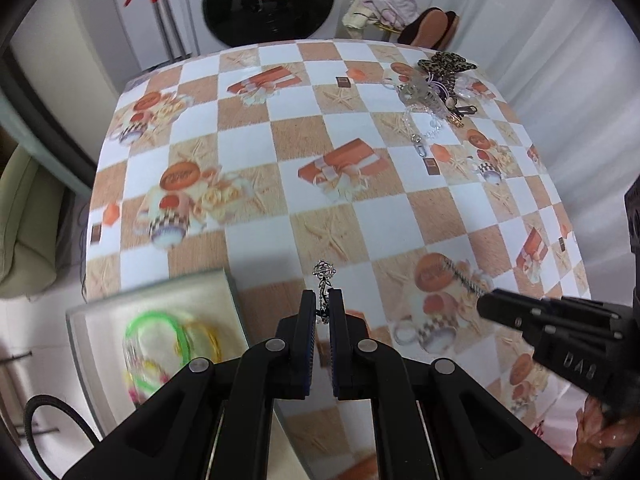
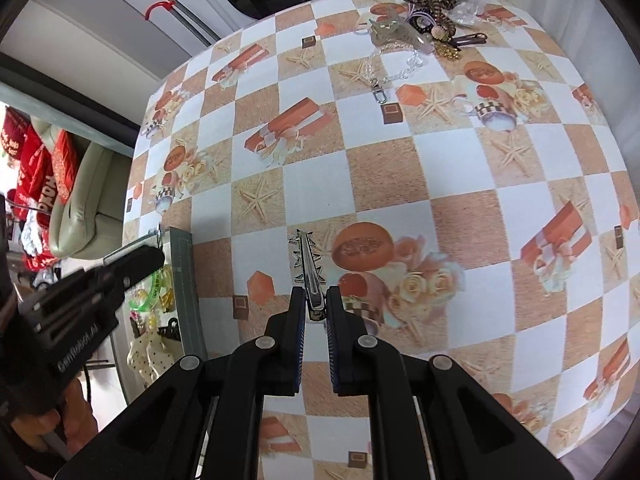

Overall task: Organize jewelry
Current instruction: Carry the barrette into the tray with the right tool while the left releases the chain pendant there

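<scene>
Black fingers of the left gripper pinch a small silver chain that pokes out past the tips, near the tray at the left, likely its home. Next view: the right gripper squeezes a zigzag hair clip, sticking out far past its tips, held above the table.

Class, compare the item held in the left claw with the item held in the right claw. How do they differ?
The chain in the left claw is thin, with an ornate openwork end; the hair clip in the right claw is a straight, rigid bar with zigzag edging. Both are silvery, pinched at one end and held above the table.
</scene>
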Demonstrator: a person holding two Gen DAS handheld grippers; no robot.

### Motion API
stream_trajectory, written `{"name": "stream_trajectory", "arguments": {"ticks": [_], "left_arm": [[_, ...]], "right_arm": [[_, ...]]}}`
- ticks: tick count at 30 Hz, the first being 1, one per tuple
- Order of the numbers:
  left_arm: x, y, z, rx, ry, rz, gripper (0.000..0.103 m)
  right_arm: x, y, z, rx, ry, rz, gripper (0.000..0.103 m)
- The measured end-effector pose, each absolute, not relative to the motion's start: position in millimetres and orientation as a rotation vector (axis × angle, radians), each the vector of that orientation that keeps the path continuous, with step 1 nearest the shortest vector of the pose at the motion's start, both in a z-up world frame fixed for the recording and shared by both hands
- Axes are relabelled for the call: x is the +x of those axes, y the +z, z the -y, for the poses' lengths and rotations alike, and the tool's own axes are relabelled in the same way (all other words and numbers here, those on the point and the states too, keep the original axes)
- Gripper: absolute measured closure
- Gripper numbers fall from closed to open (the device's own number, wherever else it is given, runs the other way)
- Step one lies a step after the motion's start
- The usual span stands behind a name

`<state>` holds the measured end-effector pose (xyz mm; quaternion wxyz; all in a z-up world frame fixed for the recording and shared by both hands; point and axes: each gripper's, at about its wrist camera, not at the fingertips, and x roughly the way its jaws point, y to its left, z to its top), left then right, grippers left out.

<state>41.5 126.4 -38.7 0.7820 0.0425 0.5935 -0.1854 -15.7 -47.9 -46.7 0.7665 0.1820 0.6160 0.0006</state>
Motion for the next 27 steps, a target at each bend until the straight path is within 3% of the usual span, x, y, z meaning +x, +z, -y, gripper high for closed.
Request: {"name": "stream_trajectory", "arguments": {"ticks": [27], "left_arm": [[-72,-3,-170,-0.106,-0.103,-1.259,0.092]], "right_arm": [[-49,3,20,0.210,0.315,-1.338,0.092]]}}
